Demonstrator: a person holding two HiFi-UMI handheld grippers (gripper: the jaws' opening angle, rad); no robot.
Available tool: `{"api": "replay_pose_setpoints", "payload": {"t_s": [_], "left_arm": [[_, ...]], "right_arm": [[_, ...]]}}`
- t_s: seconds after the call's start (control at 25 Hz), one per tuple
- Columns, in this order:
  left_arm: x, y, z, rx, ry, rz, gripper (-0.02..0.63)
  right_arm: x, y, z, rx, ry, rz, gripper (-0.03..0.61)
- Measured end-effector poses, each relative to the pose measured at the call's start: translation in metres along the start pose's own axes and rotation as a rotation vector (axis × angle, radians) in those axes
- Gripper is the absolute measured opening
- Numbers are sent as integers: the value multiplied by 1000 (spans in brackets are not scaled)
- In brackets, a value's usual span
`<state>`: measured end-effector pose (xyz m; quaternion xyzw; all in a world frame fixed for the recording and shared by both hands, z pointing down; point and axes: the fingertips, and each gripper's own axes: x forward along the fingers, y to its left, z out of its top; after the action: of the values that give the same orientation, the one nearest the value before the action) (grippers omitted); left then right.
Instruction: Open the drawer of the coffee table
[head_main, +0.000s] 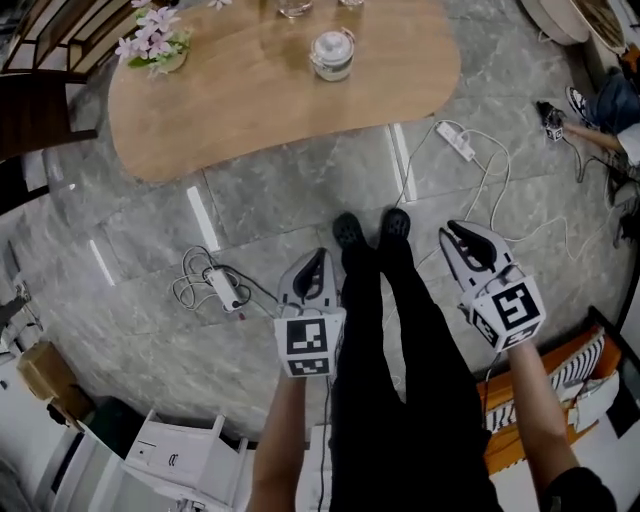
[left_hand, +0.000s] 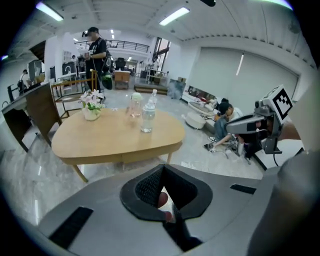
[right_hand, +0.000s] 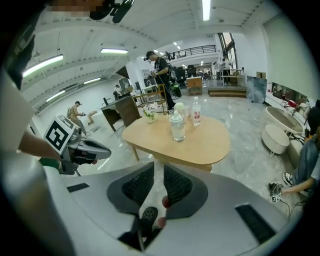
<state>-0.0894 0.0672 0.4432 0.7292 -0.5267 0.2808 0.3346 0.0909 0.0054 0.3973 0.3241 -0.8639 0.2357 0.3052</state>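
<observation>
The coffee table (head_main: 270, 90) is a rounded pale-wood top on slim legs, standing at the far side of the floor. From the left gripper view its front panel (left_hand: 145, 156) under the top shows a seam. My left gripper (head_main: 318, 258) hangs over the floor short of the table, jaws shut with nothing in them (left_hand: 163, 167). My right gripper (head_main: 455, 232) is held at about the same distance to the right. A narrow gap shows between its pads, with nothing in it (right_hand: 158, 167). Neither gripper touches the table.
A flower pot (head_main: 155, 45), a glass jar (head_main: 333, 55) and a bottle (left_hand: 147, 115) stand on the table. Power strips with cables (head_main: 225, 290) (head_main: 455, 140) lie on the marble floor. The person's legs (head_main: 380, 300) are between the grippers. A dark chair (head_main: 40, 100) is far left.
</observation>
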Motion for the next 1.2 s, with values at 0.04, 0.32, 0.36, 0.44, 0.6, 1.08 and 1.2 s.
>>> {"api": "replay_pose_setpoints", "payload": {"t_s": [0.04,0.32,0.36,0.44,0.6,1.08,1.2], "left_arm": [[15,2,-8,11,10,1,5],[92,27,-58,18,33,41,5],[100,33,-63,10,30,48,5],[115,43,-70,1,26,62,5],[144,65,-76,29,27,83,5],[219,124,-81,96,59,122,131],[237,141,-79,76,60,143,177]], "right_arm": [[13,-9,-11,-6,11,2,44],[79,-59,-85,-64,98,8,82],[86,-65,-93,-75,110,6,88],[99,-77,-105,-90,128,1,102],[126,-104,-118,-128,149,-31,141],[216,-199,-127,-275,149,-210,202],[230,-211,-126,-275,160,-216,208]]}}
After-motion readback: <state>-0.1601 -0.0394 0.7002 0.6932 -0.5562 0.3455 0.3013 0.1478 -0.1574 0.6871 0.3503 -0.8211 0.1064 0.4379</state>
